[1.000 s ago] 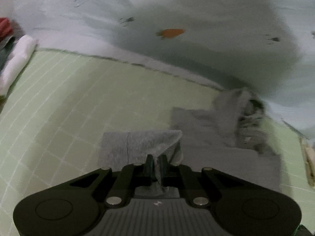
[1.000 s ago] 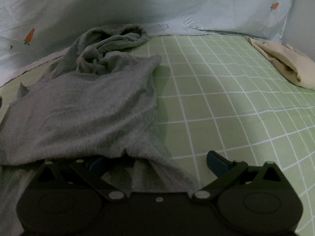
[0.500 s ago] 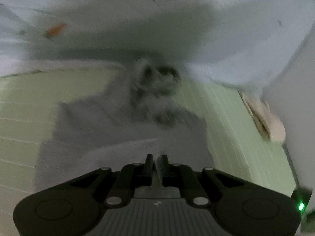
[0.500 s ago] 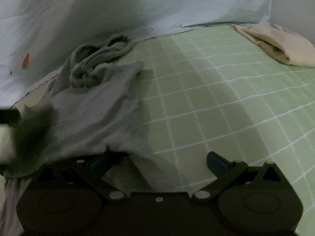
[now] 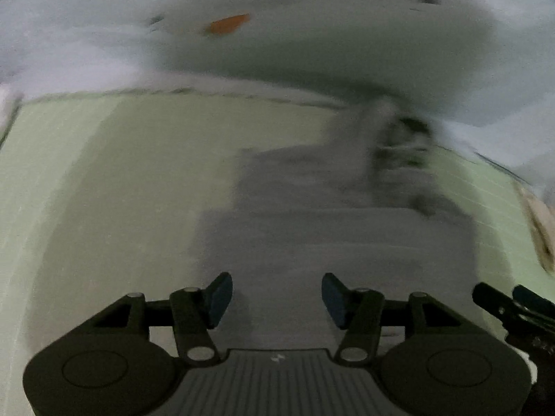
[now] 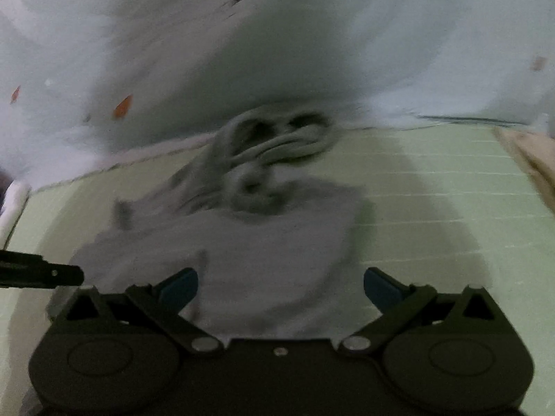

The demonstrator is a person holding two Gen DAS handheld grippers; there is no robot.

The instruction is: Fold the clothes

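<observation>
Having let go of the sleeve it pinched a second ago, the left gripper [image 5: 274,294] now hovers wide over the grey garment [image 5: 333,249] on the green checked sheet [image 5: 104,190]. Beside it, the right gripper [image 6: 281,289] is also spread and empty. That fold seems laid; the bunched hood [image 6: 270,149] remains.

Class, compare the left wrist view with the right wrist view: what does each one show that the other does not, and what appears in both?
Only the left wrist view shows the left gripper head-on, fingers apart, nothing between them.

Only the right wrist view shows the right gripper head-on, also open, plus a white folded item at the far left edge.

Both show the grey garment with its bunched far end, the green checked sheet, the pale blue carrot-print fabric behind, and a cream cloth at right.
</observation>
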